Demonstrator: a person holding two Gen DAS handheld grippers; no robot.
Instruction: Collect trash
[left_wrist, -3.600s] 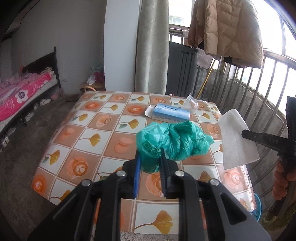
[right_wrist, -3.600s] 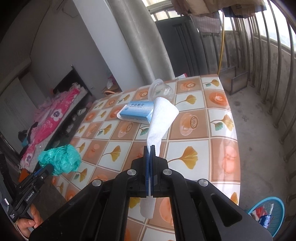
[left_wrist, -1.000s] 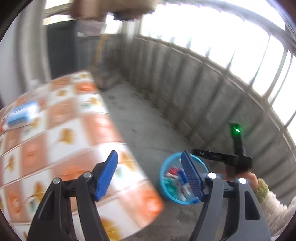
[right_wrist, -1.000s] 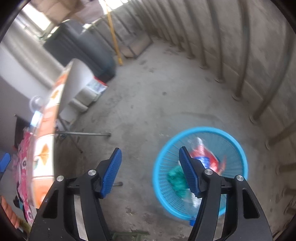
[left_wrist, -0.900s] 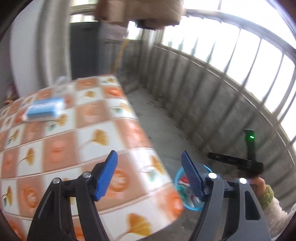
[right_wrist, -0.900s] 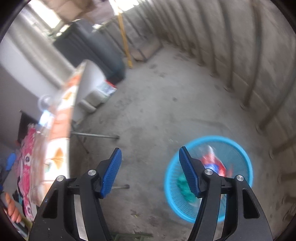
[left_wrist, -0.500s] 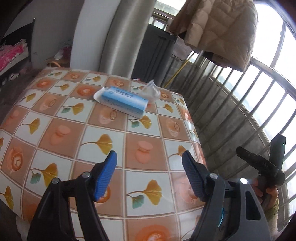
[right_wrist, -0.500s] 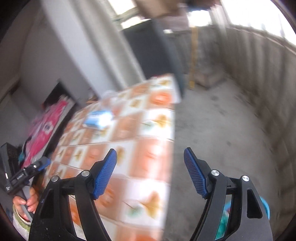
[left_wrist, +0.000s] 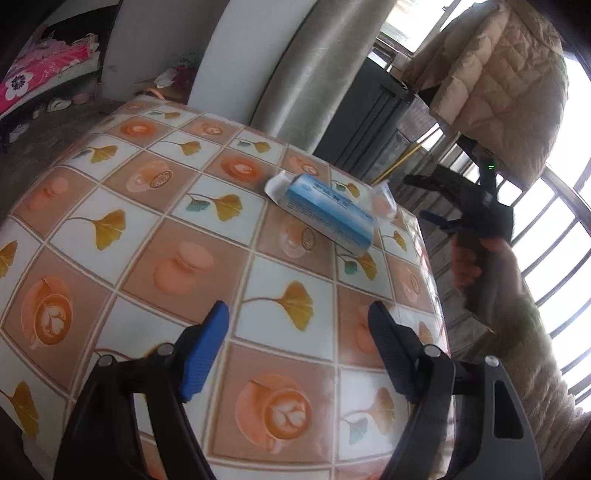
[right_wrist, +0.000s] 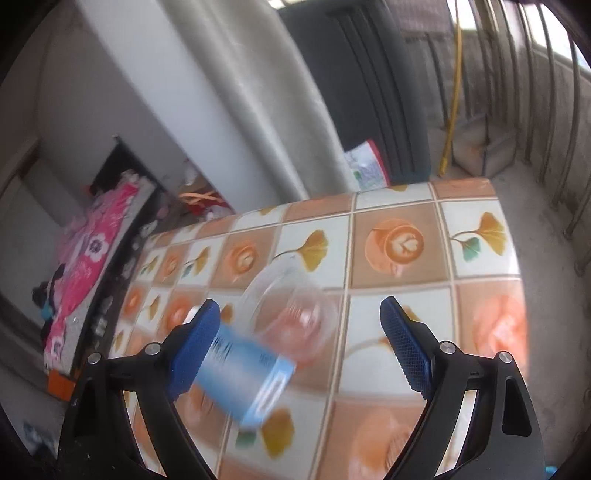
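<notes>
Your left gripper (left_wrist: 297, 328) hangs over the near part of the table (left_wrist: 110, 229), its 2 blue pads spread wide with nothing between them; the jaws have just been opening a little further. Ahead of it, toward the table's far right corner, a blue and white carton (left_wrist: 325, 214) lies flat with 1 end flap open. A clear plastic cup (left_wrist: 382, 199) lies on its side just beyond the carton, touching it or nearly so, close to the right edge.

Your right gripper (right_wrist: 299, 328) points down at those same 2 things from the other side, its pads (right_wrist: 195, 343) also spread wide and empty, the jaws having just been opening. In its view, which is blurred, the cup (right_wrist: 291, 314) and the carton (right_wrist: 247, 376) show between the pads but lower, on the tablecloth.

From the left view, your right hand (left_wrist: 476, 266) holds that gripper beyond the table's right edge, beside the balcony railing (left_wrist: 554, 236).
</notes>
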